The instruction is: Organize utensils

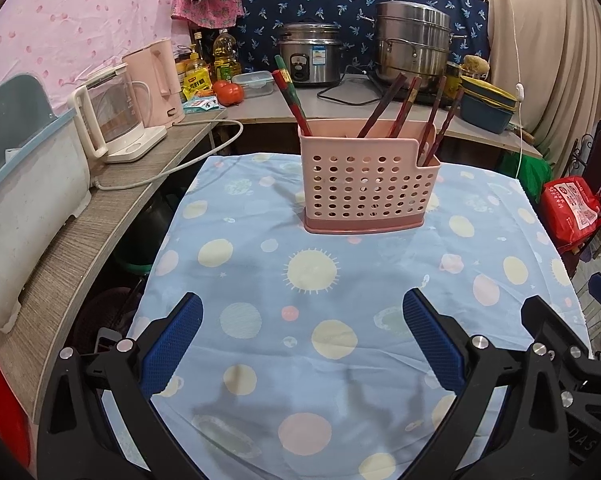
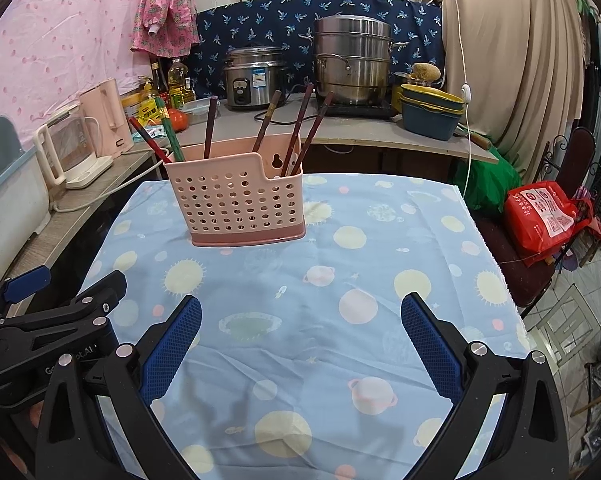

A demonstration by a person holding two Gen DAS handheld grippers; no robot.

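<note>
Here the dark red and brown wooden chopsticks [image 1: 380, 110] stand in the pink perforated plastic holder [image 1: 366, 184], ahead of both jaws and well apart from them, on the blue cloth with planet print [image 1: 308, 360]. Their long axes rise steeply and lean outward, tips down. The left gripper [image 1: 302, 344] and right gripper [image 2: 300, 346] are both wide and hold nothing. I think the light holder could tip if a jaw pushes its rim.

Chopsticks [image 1: 380, 110] in holder [image 1: 368, 184] (upright) on table [image 1: 260, 280].
</note>
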